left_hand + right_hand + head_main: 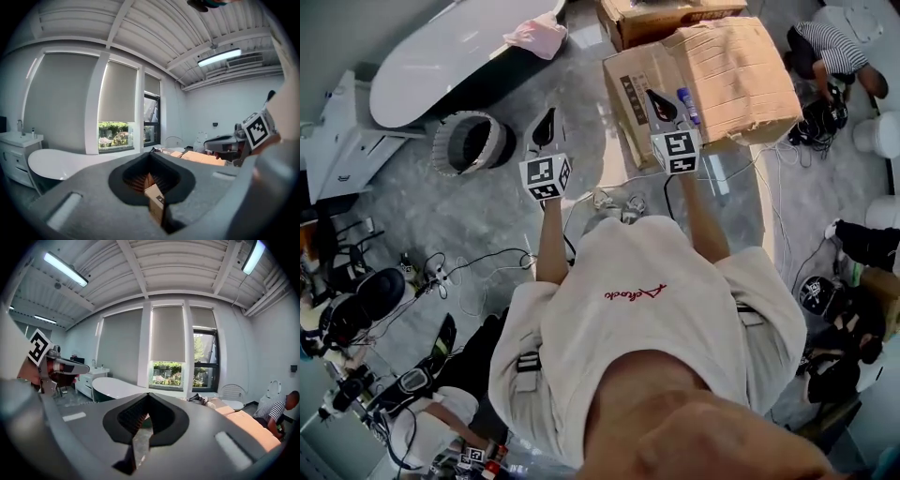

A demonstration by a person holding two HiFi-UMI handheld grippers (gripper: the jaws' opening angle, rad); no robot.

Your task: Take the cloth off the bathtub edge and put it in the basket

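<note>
L gripper (547, 120) + R gripper (657, 101): closed, empty; 1 cloth (536, 36) on 1 tub (441, 61); 1 basket (473, 142)

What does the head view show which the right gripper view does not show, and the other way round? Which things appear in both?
Only the head view: the basket on the floor beside the tub, and the person's own white shirt.
Only the right gripper view: the window, a ceiling lamp and the sink unit.
Both: the bathtub, the boxes, the left gripper and a person in a striped shirt.
</note>
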